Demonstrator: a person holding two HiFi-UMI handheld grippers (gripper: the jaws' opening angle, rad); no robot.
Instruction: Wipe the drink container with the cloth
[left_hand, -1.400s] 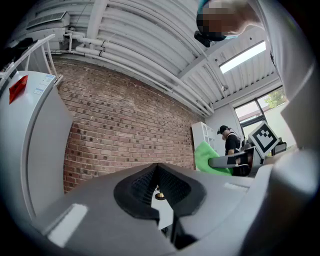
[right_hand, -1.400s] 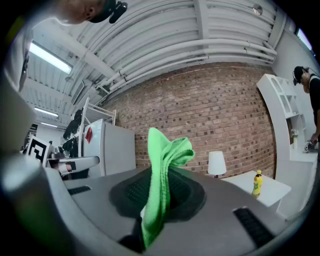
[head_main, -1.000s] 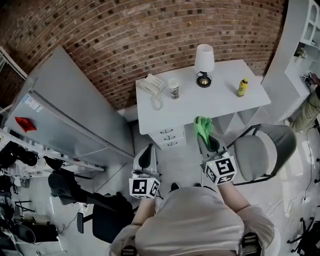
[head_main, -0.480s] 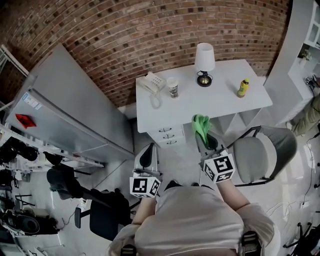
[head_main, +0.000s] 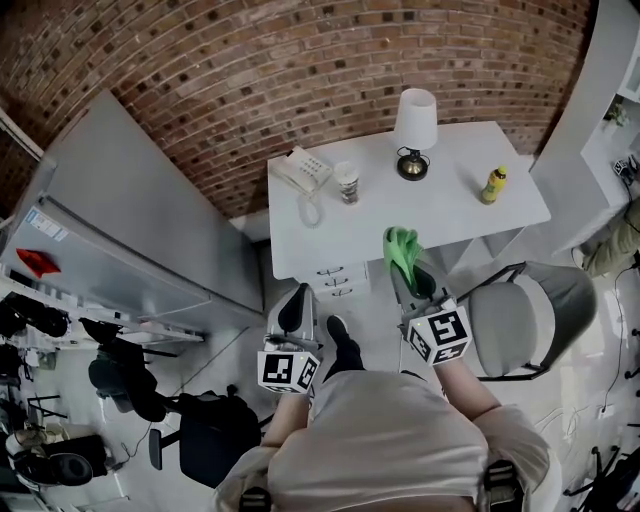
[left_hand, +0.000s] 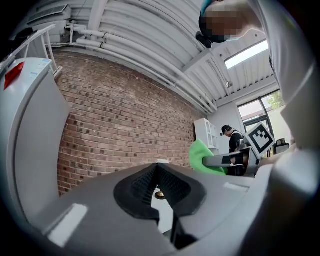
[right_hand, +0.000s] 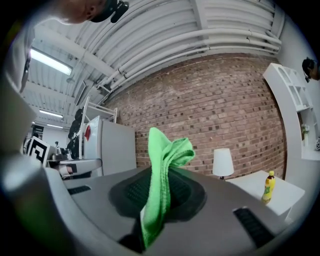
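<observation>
- Right gripper: jaws clamped on a green cloth, which stands up out of them in a folded crest. The head view shows this gripper held in the air before the near edge of the white desk, cloth foremost.
- Left gripper: jaws closed together with nothing between them. In the head view it hangs lower and to the left, short of the desk.
- Yellow bottle: upright near the desk's right end, well apart from both grippers; the right gripper view also shows it, beside the lamp.
- Head view only: a paper cup and telephone at the desk's left, and a grey chair.
- Left gripper view only: the cloth from the side, against the brick wall.
</observation>
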